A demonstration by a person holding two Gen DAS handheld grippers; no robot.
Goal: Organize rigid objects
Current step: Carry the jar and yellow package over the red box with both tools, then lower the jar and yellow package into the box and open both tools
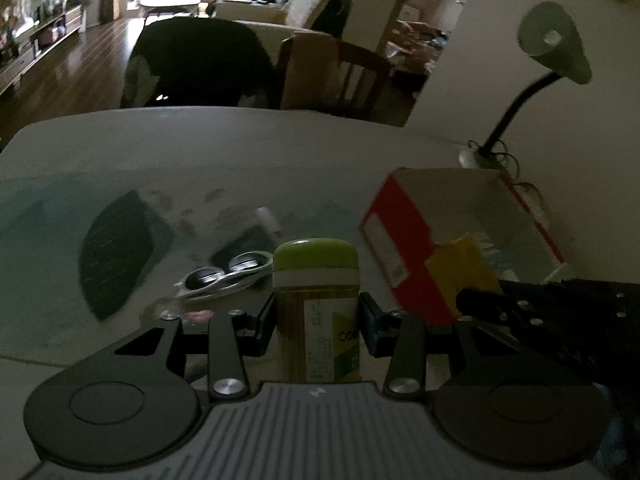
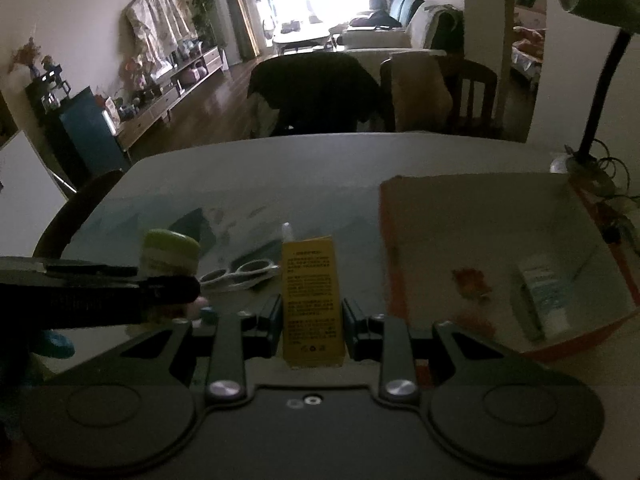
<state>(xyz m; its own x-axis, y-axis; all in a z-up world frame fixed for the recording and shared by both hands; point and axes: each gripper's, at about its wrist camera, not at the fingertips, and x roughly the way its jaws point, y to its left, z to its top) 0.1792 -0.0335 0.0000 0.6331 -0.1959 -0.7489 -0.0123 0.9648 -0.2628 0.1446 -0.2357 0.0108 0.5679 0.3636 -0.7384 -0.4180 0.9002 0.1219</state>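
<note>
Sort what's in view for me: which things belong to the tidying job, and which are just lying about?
Job:
green-capped clear bottle, in left gripper
yellow carton, in right gripper
red-sided cardboard box
white tube inside it
white-framed goggles

Lying about:
gooseneck desk lamp
dark-draped chair

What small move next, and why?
Probably carry the yellow carton, clamped in the right gripper, rightward over the open red box and release; the box sits close by with bare floor inside.
</note>
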